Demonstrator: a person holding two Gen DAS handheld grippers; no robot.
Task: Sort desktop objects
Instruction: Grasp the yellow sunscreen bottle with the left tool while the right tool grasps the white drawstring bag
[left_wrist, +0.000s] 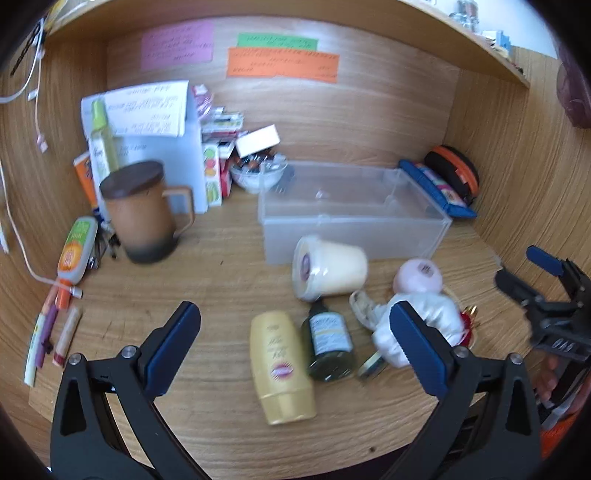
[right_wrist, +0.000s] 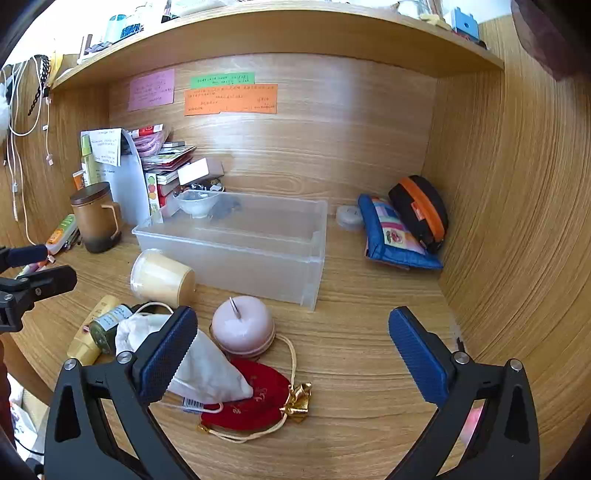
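Note:
A clear plastic bin stands on the wooden desk. In front of it lie a cream tub on its side, a pink round jar, a yellow bottle, a dark green bottle, a white pouch and a red pouch. My left gripper is open above the bottles. My right gripper is open above the pouches and pink jar; it also shows in the left wrist view.
A brown lidded mug, papers, boxes and a small bowl crowd the back left. Pens and a glue bottle lie at the left. A blue pouch and a black-orange case lean at the right wall.

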